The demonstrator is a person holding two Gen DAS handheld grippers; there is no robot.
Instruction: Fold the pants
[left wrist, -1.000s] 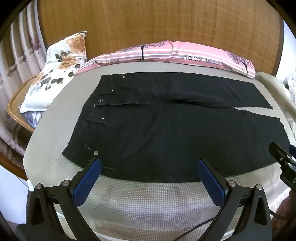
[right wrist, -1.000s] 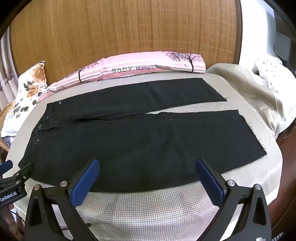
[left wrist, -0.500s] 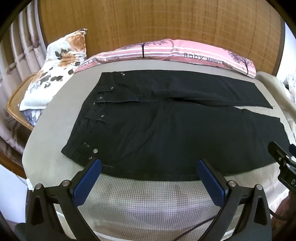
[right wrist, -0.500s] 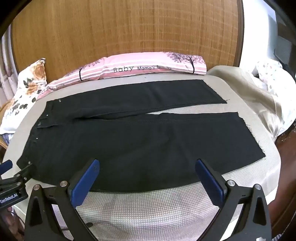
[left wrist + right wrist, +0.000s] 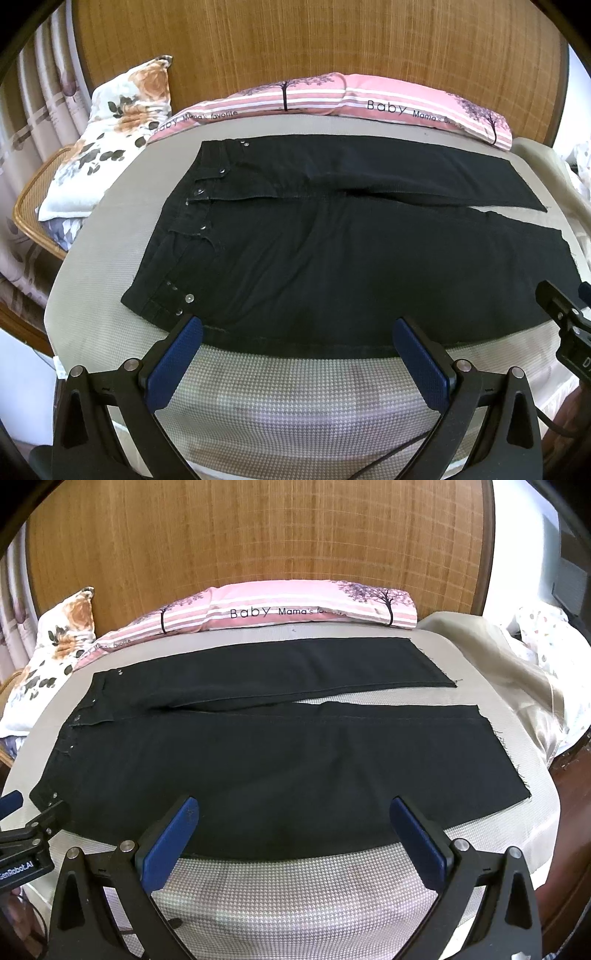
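Observation:
Black pants [image 5: 332, 258] lie flat on the grey bed, waistband at the left, both legs running right with a narrow gap between the hems. They also show in the right wrist view [image 5: 277, 760]. My left gripper [image 5: 297, 328] is open and empty, hovering at the pants' near edge by the waistband corner. My right gripper [image 5: 293, 808] is open and empty over the near leg's edge. The right gripper's body [image 5: 565, 325] shows at the left view's right edge; the left gripper's body [image 5: 26, 838] shows at the right view's left edge.
A pink striped pillow [image 5: 332, 96] lies along the back against a wooden headboard [image 5: 258, 535]. A floral pillow [image 5: 107, 136] sits at the back left on a wicker chair [image 5: 33, 206]. A beige blanket [image 5: 509, 672] is heaped at the right. The grey mattress cover [image 5: 295, 893] runs under my grippers.
Both grippers have drifted slightly; the pants sit a touch lower and closer in the views. Nothing has been gripped, and the pants have not moved.

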